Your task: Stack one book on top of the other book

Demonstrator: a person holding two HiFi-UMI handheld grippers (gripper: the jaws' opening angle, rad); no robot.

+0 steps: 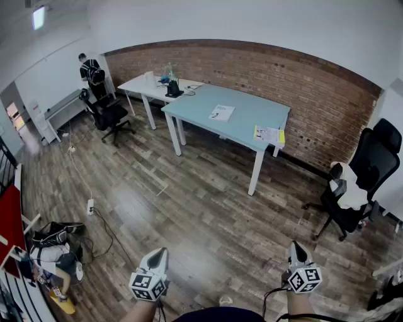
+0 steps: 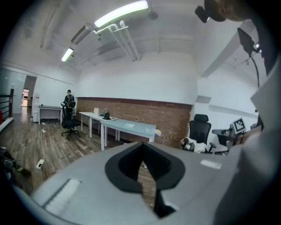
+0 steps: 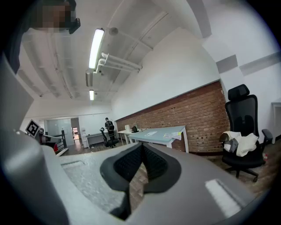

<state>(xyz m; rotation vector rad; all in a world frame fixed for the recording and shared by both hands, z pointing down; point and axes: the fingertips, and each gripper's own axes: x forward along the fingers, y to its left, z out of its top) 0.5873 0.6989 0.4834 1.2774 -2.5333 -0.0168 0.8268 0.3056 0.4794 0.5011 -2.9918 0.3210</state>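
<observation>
Left gripper (image 1: pixel 158 253) and right gripper (image 1: pixel 296 247) fingers pressed together, empty; distant books (image 1: pixel 221 112) indistinct.

A long brick wall (image 1: pixel 302 82) runs behind a light-blue table (image 1: pixel 242 122), and a white table (image 1: pixel 140 85) butts against its far end. Some dark desk clutter (image 1: pixel 172 88) sits where the two meet. A person (image 1: pixel 92 72) stands in the far corner, just beside a black office chair (image 1: pixel 111 116). Another black chair (image 1: pixel 362 182), with pale cloth (image 1: pixel 350 192) draped over its seat, stands well apart on the right. On the wood floor (image 1: pixel 189 207) a white power strip (image 1: pixel 90 205) trails its cable towards a heap of bags (image 1: pixel 53 244). Strip lights (image 2: pixel 120 13) glow overhead.
</observation>
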